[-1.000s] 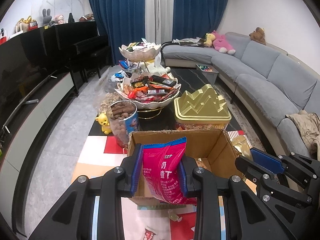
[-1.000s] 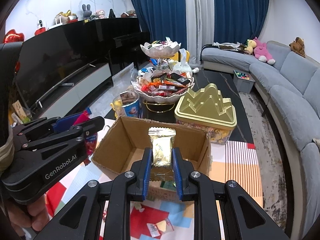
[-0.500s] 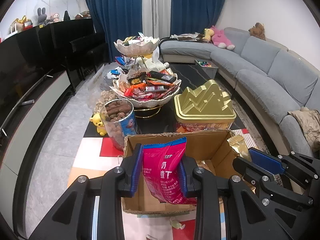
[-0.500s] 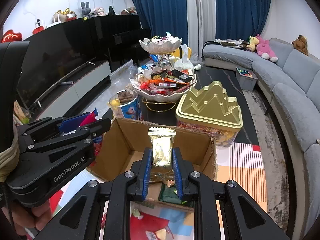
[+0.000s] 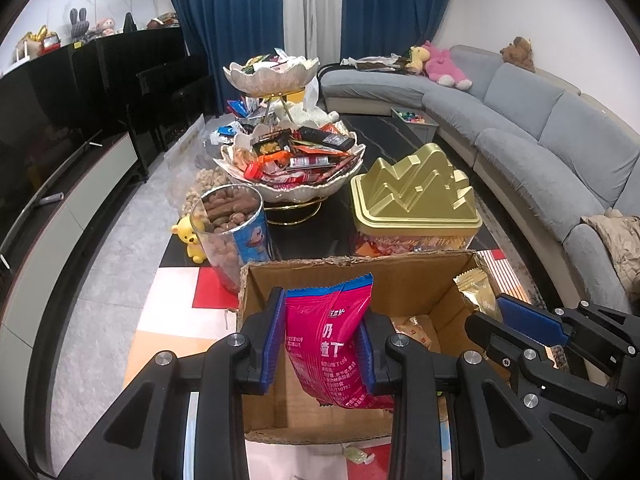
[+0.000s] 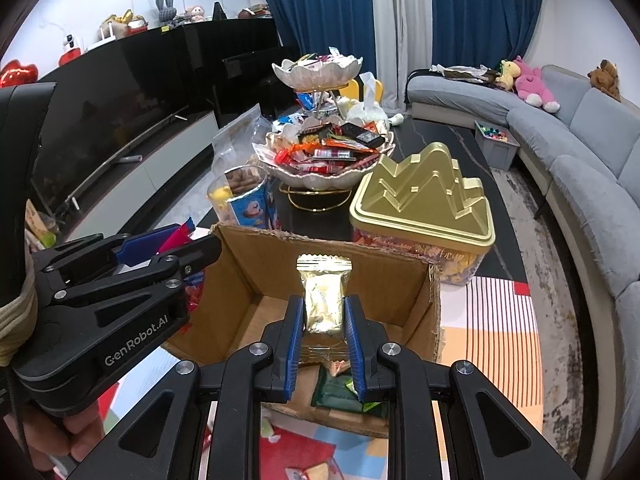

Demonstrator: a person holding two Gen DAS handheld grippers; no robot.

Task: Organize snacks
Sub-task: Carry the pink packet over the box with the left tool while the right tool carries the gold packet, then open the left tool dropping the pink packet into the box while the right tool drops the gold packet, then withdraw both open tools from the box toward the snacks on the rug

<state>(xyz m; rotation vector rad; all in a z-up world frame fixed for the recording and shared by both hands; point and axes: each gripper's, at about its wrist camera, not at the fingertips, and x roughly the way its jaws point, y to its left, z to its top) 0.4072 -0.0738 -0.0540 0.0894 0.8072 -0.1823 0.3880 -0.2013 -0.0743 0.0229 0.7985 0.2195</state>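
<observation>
Two grippers: both carry a snack above the open cardboard box (image 5: 404, 276).
Left gripper (image 5: 320, 344): jaws clamped on a pink snack bag (image 5: 332, 340), held upright over the box's left half.
Right gripper (image 6: 322, 334): jaws pinched narrowly on a gold snack packet (image 6: 324, 300), upright over the box's middle.
Box contents: a green packet (image 6: 336, 392) and other wrappers lie on the floor of the box.
Just behind the box: a clear tub of brown snacks (image 5: 230, 232) on the left, a gold mountain-lidded tin (image 5: 416, 196) on the right.
Farther back: a tiered white bowl stand (image 5: 288, 160) heaped with wrapped sweets.
In the way: nothing between either snack and the box opening; the two grippers sit close side by side.
Change from a second ago: both grippers have come forward, so the box now lies more directly beneath them; both grips are unchanged.
</observation>
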